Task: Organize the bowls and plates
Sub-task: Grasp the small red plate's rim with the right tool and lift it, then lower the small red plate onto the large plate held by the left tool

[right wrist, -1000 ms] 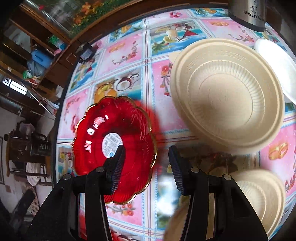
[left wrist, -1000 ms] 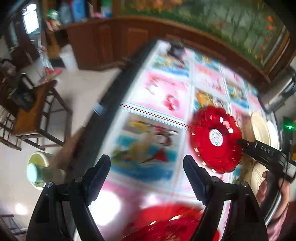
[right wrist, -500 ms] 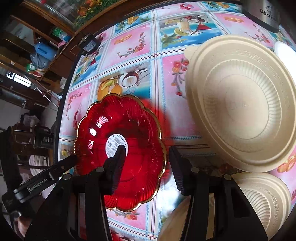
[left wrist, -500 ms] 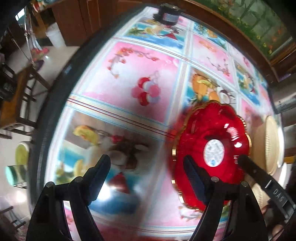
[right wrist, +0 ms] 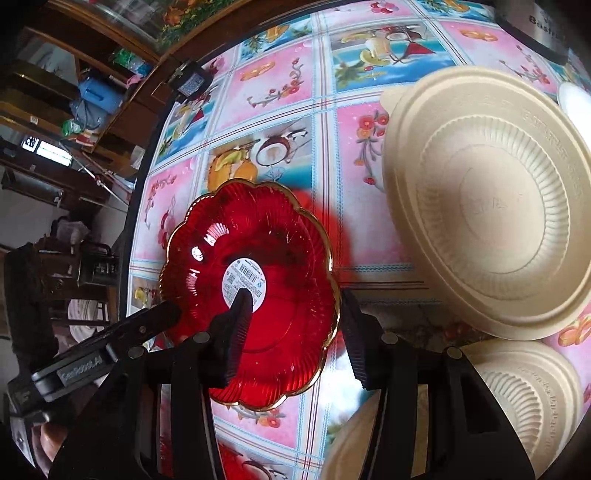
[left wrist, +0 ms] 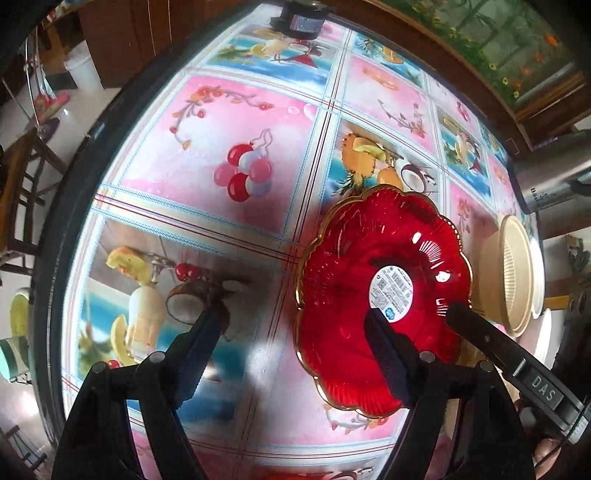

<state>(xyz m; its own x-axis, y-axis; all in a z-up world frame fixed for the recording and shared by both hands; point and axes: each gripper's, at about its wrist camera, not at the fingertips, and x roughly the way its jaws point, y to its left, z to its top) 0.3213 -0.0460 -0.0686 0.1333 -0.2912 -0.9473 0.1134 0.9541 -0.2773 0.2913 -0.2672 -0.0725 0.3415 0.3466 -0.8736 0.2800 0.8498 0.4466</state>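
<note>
A red scalloped glass plate (left wrist: 369,251) with a gold rim and a white label hangs low over the flowered tablecloth (left wrist: 221,147); whether it touches the cloth I cannot tell. My right gripper (right wrist: 295,299) is shut on the plate (right wrist: 258,240) at its right edge, one finger on the inner face and the other outside the rim. My left gripper (left wrist: 291,317) stands open at the plate's left rim. Its right finger lies over the plate and its left finger over the cloth. Each gripper's finger shows in the other's view: the right fingers (left wrist: 480,332) and the left fingers (right wrist: 147,321).
A large cream ribbed bowl (right wrist: 487,206) lies right of the plate, with a second cream bowl (right wrist: 517,398) nearer me. A white plate (right wrist: 576,99) and a steel appliance (right wrist: 543,26) stand at the back right. A small black device (left wrist: 299,18) sits at the far edge.
My left gripper has come down and swung right, from the table's left side to the red plate's left rim. The right gripper and its plate have barely shifted.
</note>
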